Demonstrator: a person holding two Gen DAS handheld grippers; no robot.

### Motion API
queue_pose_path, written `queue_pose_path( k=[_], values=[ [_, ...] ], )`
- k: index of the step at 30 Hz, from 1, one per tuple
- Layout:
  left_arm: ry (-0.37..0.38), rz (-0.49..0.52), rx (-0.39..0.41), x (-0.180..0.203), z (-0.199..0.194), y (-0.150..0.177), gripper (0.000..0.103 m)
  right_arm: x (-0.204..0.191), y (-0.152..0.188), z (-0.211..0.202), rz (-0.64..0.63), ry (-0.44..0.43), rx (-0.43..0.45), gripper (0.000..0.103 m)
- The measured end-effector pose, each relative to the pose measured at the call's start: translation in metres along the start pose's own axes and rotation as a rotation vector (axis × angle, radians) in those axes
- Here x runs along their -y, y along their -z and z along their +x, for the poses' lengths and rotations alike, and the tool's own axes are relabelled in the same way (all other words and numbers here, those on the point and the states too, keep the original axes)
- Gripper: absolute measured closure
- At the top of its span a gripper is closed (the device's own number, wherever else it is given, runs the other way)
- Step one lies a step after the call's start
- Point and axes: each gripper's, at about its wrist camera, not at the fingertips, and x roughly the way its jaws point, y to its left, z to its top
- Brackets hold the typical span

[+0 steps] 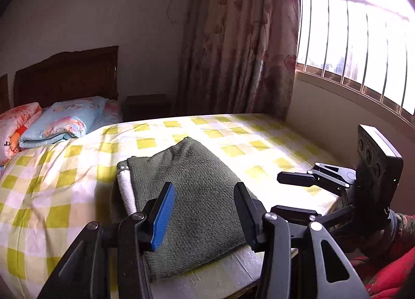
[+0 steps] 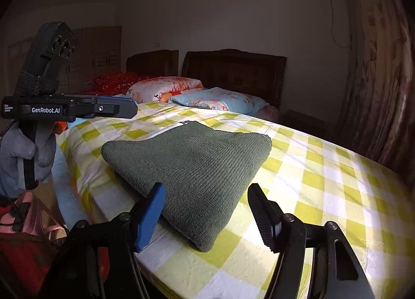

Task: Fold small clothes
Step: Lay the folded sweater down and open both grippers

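A folded green sweater (image 2: 192, 169) lies near the near edge of the bed (image 2: 324, 182), on its checked sheet. Both grippers hover above it with fingers spread, holding nothing: the left gripper (image 1: 205, 213) and the right gripper (image 2: 207, 217). Only the left view shows the window (image 1: 358, 29) at right. Only the right view shows a gloved hand (image 2: 26, 154) gripping the left gripper's handle.
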Motion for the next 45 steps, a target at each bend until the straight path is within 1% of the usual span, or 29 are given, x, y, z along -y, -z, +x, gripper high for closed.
queue_pose_path(
  k=[2, 3, 4, 5, 6, 7, 9, 10, 12, 14, 16, 17, 18, 19, 20, 22, 23, 25, 27, 29, 30, 31, 32, 34, 36, 39, 41, 43, 45],
  values=[
    [0.002, -0.027, -0.057, 0.000, 0.023, 0.009, 0.055, -0.011, -0.005, 0.010, -0.036, 0.023, -0.010, 0.000],
    [-0.021, -0.045, -0.091, -0.004, 0.037, 0.016, 0.055, -0.013, -0.005, 0.020, -0.057, 0.022, -0.032, 0.000],
    [-0.047, -0.065, -0.133, -0.011, 0.047, 0.026, 0.055, -0.015, 0.000, 0.032, -0.071, 0.017, -0.078, 0.000],
    [-0.049, -0.099, -0.175, -0.017, 0.062, 0.037, 0.055, -0.016, 0.008, 0.045, -0.081, 0.022, -0.139, 0.000],
    [-0.025, -0.131, -0.168, -0.023, 0.064, 0.046, 0.055, -0.018, 0.016, 0.052, -0.096, 0.044, -0.160, 0.000],
    [0.007, -0.158, -0.133, -0.028, 0.056, 0.050, 0.055, -0.017, 0.022, 0.051, -0.101, 0.049, -0.158, 0.000],
    [0.028, -0.194, -0.120, -0.031, 0.044, 0.046, 0.055, -0.011, 0.020, 0.046, -0.062, 0.029, -0.168, 0.000],
    [0.027, -0.194, -0.094, -0.031, 0.035, 0.043, 0.055, -0.007, 0.016, 0.042, -0.047, 0.022, -0.157, 0.000],
    [0.024, -0.184, -0.047, -0.028, 0.024, 0.036, 0.055, -0.003, 0.005, 0.031, -0.034, 0.029, -0.104, 0.000],
    [0.027, -0.181, -0.038, -0.025, 0.022, 0.034, 0.052, -0.004, -0.005, 0.025, -0.034, 0.024, -0.057, 0.000],
    [-0.020, -0.159, -0.087, -0.023, 0.036, 0.038, 0.050, -0.010, -0.009, 0.029, -0.052, 0.014, -0.049, 0.000],
    [-0.056, -0.147, -0.126, -0.022, 0.045, 0.043, 0.051, -0.013, -0.008, 0.036, -0.058, -0.004, -0.068, 0.000],
    [-0.069, -0.143, -0.147, -0.022, 0.050, 0.046, 0.051, -0.016, -0.004, 0.046, -0.065, -0.020, -0.102, 0.000],
    [-0.064, -0.148, -0.143, -0.022, 0.052, 0.047, 0.051, -0.018, 0.001, 0.056, -0.074, -0.018, -0.131, 0.000],
    [-0.068, -0.148, -0.142, -0.022, 0.051, 0.045, 0.051, -0.020, 0.004, 0.056, -0.087, -0.015, -0.116, 0.000],
    [-0.082, -0.136, -0.136, -0.019, 0.046, 0.036, 0.051, -0.017, -0.003, 0.052, -0.074, -0.028, -0.122, 0.000],
    [-0.100, -0.134, -0.125, -0.020, 0.043, 0.032, 0.051, -0.012, -0.009, 0.048, -0.060, -0.034, -0.109, 0.000],
    [-0.145, -0.133, -0.121, -0.022, 0.043, 0.025, 0.049, -0.004, -0.023, 0.042, -0.033, -0.016, -0.066, 0.000],
    [-0.191, -0.126, -0.164, -0.025, 0.055, 0.026, 0.046, 0.005, -0.032, 0.046, 0.001, 0.002, -0.055, 0.000],
    [-0.225, -0.139, -0.221, -0.030, 0.069, 0.034, 0.044, 0.011, -0.032, 0.065, 0.030, 0.007, -0.089, 0.000],
    [-0.228, -0.152, -0.215, -0.033, 0.071, 0.037, 0.036, 0.011, -0.026, 0.079, 0.033, 0.002, -0.134, 0.000],
    [-0.218, -0.172, -0.211, -0.036, 0.069, 0.039, 0.035, 0.010, -0.018, 0.088, 0.026, 0.009, -0.168, 0.000],
    [-0.201, -0.189, -0.215, -0.039, 0.069, 0.039, 0.035, 0.009, -0.014, 0.085, 0.028, 0.012, -0.128, 0.000],
    [-0.192, -0.189, -0.218, -0.043, 0.068, 0.040, 0.034, 0.011, -0.017, 0.086, 0.049, 0.002, -0.140, 0.000],
    [-0.195, -0.185, -0.217, -0.043, 0.067, 0.040, 0.034, 0.015, -0.027, 0.085, 0.076, 0.000, -0.152, 0.000],
    [-0.200, -0.182, -0.212, -0.042, 0.067, 0.040, 0.034, 0.019, -0.047, 0.075, 0.066, 0.014, -0.094, 0.000],
    [-0.198, -0.183, -0.214, -0.042, 0.067, 0.040, 0.034, 0.021, -0.058, 0.081, 0.048, 0.020, -0.097, 0.000],
    [-0.199, -0.181, -0.216, -0.043, 0.067, 0.040, 0.034, 0.026, -0.062, 0.099, 0.048, 0.001, -0.133, 0.000],
    [-0.201, -0.179, -0.215, -0.042, 0.067, 0.040, 0.034, 0.033, -0.054, 0.126, 0.069, -0.043, -0.221, 0.000]
  ],
)
